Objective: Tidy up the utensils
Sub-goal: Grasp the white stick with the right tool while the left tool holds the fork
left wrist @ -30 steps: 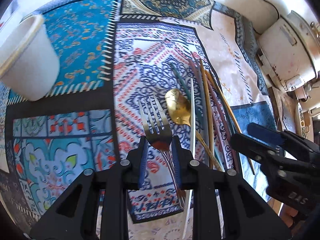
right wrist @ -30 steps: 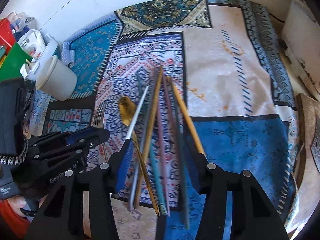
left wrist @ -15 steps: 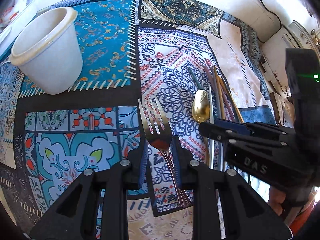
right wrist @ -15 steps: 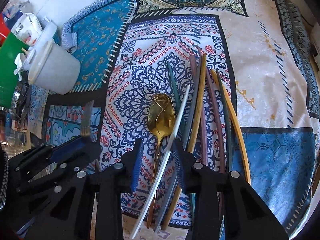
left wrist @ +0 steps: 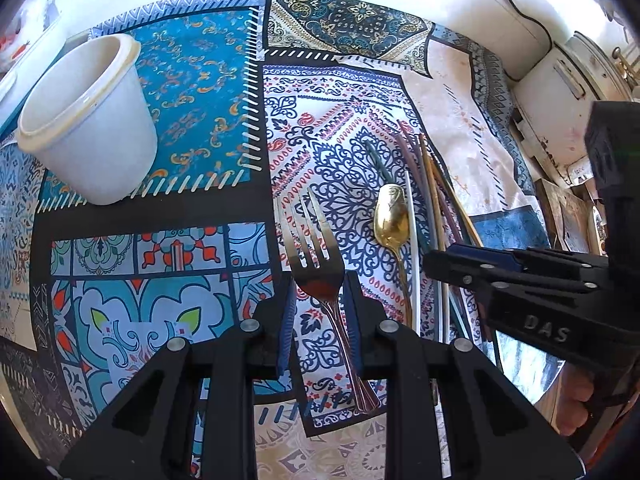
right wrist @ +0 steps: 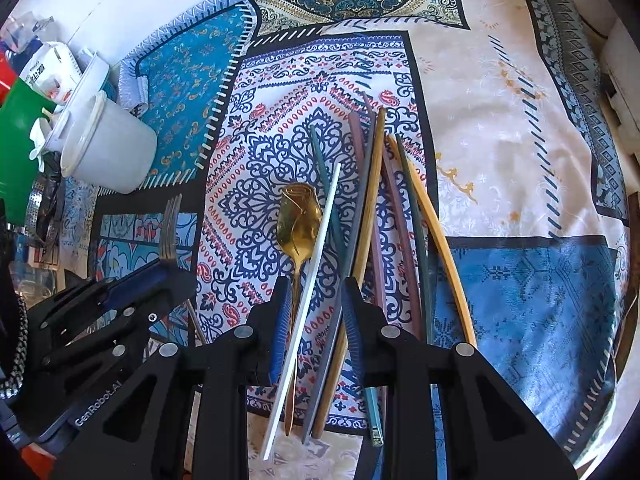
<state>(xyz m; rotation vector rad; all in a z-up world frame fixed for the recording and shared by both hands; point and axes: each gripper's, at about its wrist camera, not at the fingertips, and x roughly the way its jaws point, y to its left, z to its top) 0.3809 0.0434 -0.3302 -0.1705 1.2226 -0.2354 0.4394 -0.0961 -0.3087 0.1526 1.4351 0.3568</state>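
My left gripper (left wrist: 319, 304) is shut on a silver fork (left wrist: 310, 242) and holds it above the cloth, tines pointing away. The fork also shows in the right wrist view (right wrist: 170, 226). A white tub (left wrist: 86, 118) stands upright at the far left. My right gripper (right wrist: 314, 312) is lowered over a bundle of utensils on the cloth, its jaws partly closed around a white chopstick (right wrist: 316, 264), the gold spoon (right wrist: 298, 222) handle and other sticks. I cannot tell whether it grips them. Several coloured chopsticks (right wrist: 404, 216) lie beside them.
A patchwork cloth (right wrist: 500, 128) covers the table. Left of the white tub (right wrist: 108, 152) stand a green container (right wrist: 16, 148) and packets. A white appliance (left wrist: 568, 92) stands at the far right of the left wrist view.
My left gripper has carried the fork up and to the left, so the tub is closer and more central. My right gripper has narrowed and settled over the spoon and white chopstick.
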